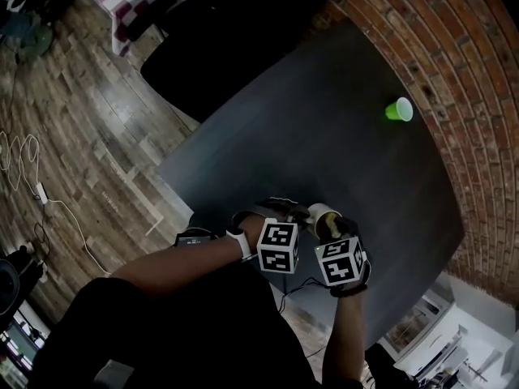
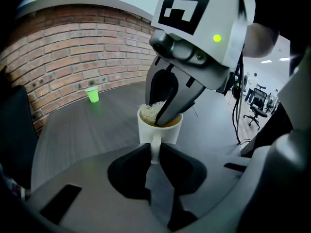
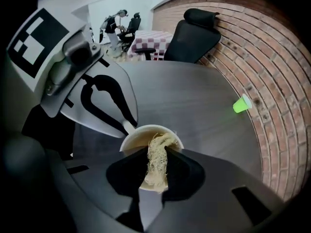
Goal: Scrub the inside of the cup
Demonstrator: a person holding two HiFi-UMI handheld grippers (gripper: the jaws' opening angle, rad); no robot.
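The left tool (image 2: pixel 154 153) is clamped on the white cup (image 2: pixel 167 129) by its handle, cup just ahead of its jaws. The right tool (image 3: pixel 156 155), steeply above, pinches a fibrous scrubber (image 3: pixel 155 176) inside it. Hard sideways scrubbing (thin handle, narrow hold) could twist the cup loose.

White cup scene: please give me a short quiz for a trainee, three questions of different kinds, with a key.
1. True or false: the left hand-held gripper grips the white cup by its handle.
2. What is between the jaws of the right hand-held gripper? A) a pale fibrous scrubber that reaches into the cup; B) a spoon; C) nothing.
3. Fill in: the green cup is on the dark table, near the ____ wall.

Key: 1 true; 2 A; 3 brick.
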